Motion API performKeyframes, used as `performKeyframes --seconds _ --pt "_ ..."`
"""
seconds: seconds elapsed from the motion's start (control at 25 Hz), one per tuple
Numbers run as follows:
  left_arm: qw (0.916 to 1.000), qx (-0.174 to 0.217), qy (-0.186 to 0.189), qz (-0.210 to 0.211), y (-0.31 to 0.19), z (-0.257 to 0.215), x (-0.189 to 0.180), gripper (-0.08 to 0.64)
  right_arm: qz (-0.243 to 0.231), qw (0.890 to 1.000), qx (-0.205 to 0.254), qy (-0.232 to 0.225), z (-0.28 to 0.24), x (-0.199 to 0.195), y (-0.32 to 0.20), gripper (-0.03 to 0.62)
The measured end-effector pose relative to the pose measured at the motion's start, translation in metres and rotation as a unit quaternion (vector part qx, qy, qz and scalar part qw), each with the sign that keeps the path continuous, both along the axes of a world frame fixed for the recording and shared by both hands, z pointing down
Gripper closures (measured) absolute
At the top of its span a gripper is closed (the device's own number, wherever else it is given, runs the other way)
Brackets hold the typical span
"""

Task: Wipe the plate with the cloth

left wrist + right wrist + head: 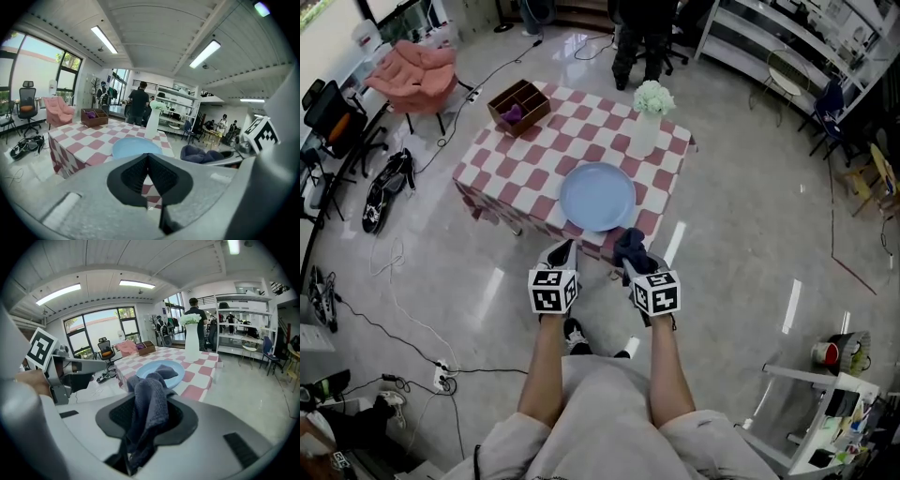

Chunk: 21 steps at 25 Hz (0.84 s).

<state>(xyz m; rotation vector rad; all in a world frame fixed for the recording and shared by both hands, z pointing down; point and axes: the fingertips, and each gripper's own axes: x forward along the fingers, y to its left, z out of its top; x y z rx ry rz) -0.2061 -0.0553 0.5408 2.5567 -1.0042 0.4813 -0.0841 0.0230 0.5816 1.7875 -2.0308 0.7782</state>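
Head view: the plate (pixel 597 195) lies flat on the checked table (pixel 534 159), close to the near edge, with both grippers held just in front of it. The right gripper (pixel 147 420) is clamped on the dark cloth (pixel 149 401), which bunches up between the jaws and reaches toward the plate's near rim; I cannot tell whether it touches. The left gripper (pixel 148 176) has its jaws pressed together with nothing between them.

Step in hand, as I judge it: bring the cloth onto the plate and begin wiping. To do it well I would lower the right gripper until the loose cloth, not the jaw tips, presses on the plate, then sweep in overlapping arcs from the middle out to the rim. The plate may slide on the tablecloth, so the idle left gripper could steady its left rim.

Surroundings: a white vase of flowers (pixel 645 122) stands just beyond the plate and could be tipped by a long forward stroke. A wooden box (pixel 518 105) sits at the far left corner, well apart. A pink chair (pixel 417 75) and floor cables lie clear of the work.
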Motion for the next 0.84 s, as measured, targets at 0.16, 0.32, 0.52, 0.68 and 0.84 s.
performKeyframes --seconds 0.16,0.32,0.52,0.68,0.84 --pt "0.9999 0.005 -0.001 -0.010 0.015 -0.007 -0.008 0.549 -0.014 1.000 0.000 -0.003 -0.001 -0.005 0.011 0.472" --pt "0.9999 0.003 -0.010 -0.008 0.029 -0.004 -0.008 0.549 -0.025 1.000 -0.001 -0.001 -0.003 -0.008 0.019 0.472" --pt "0.9999 -0.002 -0.015 -0.002 0.039 -0.002 -0.006 0.549 -0.036 0.999 -0.003 0.008 -0.006 -0.010 0.026 0.472" --pt "0.9999 -0.006 -0.014 0.007 0.044 -0.002 -0.002 0.549 -0.034 0.999 -0.006 0.014 -0.005 -0.006 0.032 0.472" --pt "0.9998 -0.009 -0.012 0.014 0.047 -0.001 -0.002 0.549 -0.032 0.999 -0.011 0.016 -0.004 -0.005 0.037 0.472"
